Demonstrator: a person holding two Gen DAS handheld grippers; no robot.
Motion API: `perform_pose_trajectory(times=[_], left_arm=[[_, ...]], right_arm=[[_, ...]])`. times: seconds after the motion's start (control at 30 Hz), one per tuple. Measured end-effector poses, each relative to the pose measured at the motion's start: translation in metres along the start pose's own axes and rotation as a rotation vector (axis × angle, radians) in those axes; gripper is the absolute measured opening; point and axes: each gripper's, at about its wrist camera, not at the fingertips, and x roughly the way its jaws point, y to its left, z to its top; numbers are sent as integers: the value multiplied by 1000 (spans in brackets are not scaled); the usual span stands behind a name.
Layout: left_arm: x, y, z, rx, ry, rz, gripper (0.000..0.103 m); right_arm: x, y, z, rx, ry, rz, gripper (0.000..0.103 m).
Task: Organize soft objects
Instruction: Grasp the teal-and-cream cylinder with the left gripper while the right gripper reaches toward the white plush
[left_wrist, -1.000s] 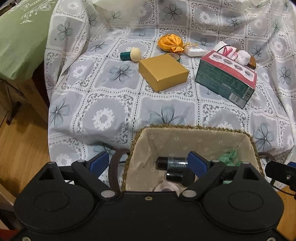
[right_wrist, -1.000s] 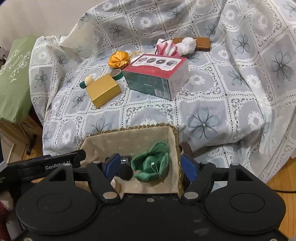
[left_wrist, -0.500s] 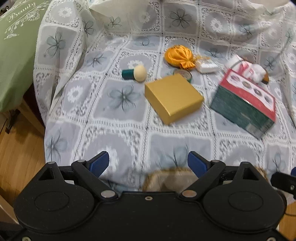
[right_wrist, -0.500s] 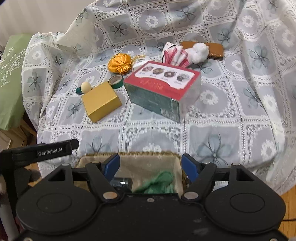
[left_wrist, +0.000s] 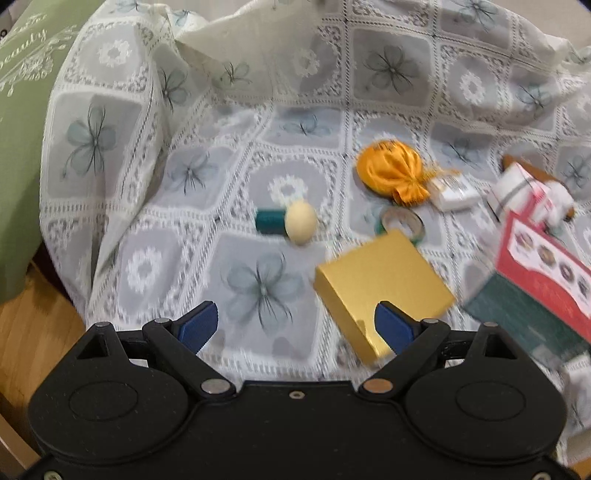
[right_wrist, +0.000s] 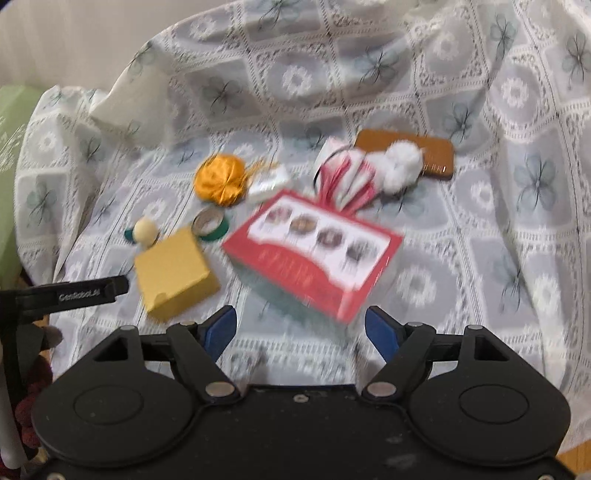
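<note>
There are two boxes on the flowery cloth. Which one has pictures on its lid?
The bigger red-topped cardboard box with dark green sides: its lid shows a row of round pictures. The small gold cardboard box to its left is plain all over.

cover: we see a white-grey floral lace cloth (right_wrist: 461, 258)
boxes: square gold cardboard box (left_wrist: 384, 284), red-topped green carton (right_wrist: 314, 251)
tape: green roll (right_wrist: 211, 223)

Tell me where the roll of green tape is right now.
The roll of green tape lies on the flowered cloth, left of centre in the right wrist view, between the orange satin pouch and the gold box.
</note>
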Motion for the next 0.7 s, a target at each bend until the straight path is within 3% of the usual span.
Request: perform_pose_trajectory(times=[0.37,0.7], left_arm=[[58,13,46,-16,7,35,89],[95,15,57,-32,46,25,89]], right_arm=[[30,-22,65,20,-61,-40,78],[58,-41,96,61,-55,-50,78]])
